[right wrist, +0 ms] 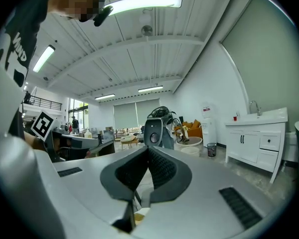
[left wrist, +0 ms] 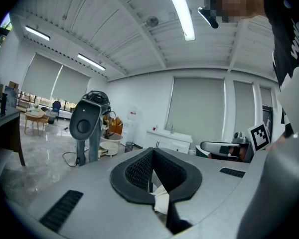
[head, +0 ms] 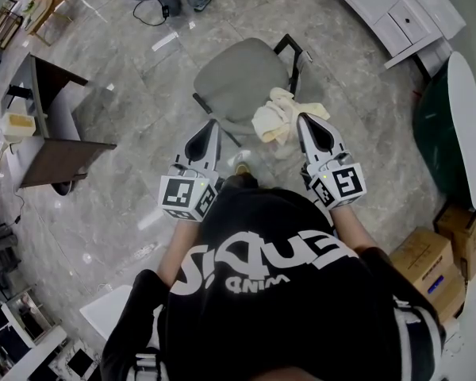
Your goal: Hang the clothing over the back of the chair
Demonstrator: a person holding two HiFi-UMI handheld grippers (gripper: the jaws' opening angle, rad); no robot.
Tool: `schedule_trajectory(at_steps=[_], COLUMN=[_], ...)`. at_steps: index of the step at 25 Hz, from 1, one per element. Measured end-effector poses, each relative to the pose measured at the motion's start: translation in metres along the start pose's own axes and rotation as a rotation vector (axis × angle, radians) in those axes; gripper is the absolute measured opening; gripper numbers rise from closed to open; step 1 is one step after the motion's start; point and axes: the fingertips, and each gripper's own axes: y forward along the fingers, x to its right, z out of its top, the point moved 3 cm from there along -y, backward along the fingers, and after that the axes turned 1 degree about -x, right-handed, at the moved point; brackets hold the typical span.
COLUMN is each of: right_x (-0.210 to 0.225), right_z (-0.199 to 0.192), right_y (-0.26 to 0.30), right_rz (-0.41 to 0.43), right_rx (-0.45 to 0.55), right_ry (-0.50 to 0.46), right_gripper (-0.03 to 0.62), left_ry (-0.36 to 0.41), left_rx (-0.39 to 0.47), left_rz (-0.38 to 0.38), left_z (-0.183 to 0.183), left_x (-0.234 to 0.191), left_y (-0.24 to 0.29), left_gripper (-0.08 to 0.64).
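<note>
Jaws of the left gripper (left wrist: 152,154) are pressing together at their tips, with a scrap of pale, creased material showing low in the slot between them (whether it is being pinched or is merely lying behind them is unclear). Those of the right gripper (right wrist: 148,151) are likewise closing on each other at the tip, a sliver of yellowish cloth peeping through near their base.

In the head view, both tools are pointing up the frame toward the chair (head: 238,74). The left one is standing apart from the clothing (head: 278,117), while the right one is reaching the bundle's right-hand edge. The cream garment is lying bunched at the lower right edge of the grey chair, just below a black armrest (head: 292,52).

Because the garment is sitting in a crumpled heap rather than draping flat, the job appears to be unfinished. It is looking as though the cloth needs lifting, opening out and laying across the backrest, though which edge of the chair is its back is hard to read from above.

Underfoot, a polished grey marbled floor (head: 127,205) is catching the ceiling lights. A dark desk (head: 59,161) is standing at centre left, with white cabinets (head: 397,6) at upper right and cardboard boxes (head: 428,260) at lower right.
</note>
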Motion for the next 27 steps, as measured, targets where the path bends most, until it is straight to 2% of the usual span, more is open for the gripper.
schedule_trajectory(at_steps=[27], right_x=[0.013], right_z=[-0.006], right_y=[0.003], right_rz=[0.016], right_rx=[-0.052], right_ry=[-0.008], right_gripper=[0.014], left_ry=[-0.038], left_rx=[-0.027], left_rz=[0.027], left_z=[-0.005], left_x=[-0.001], left_y=[0.010], left_gripper=[0.015])
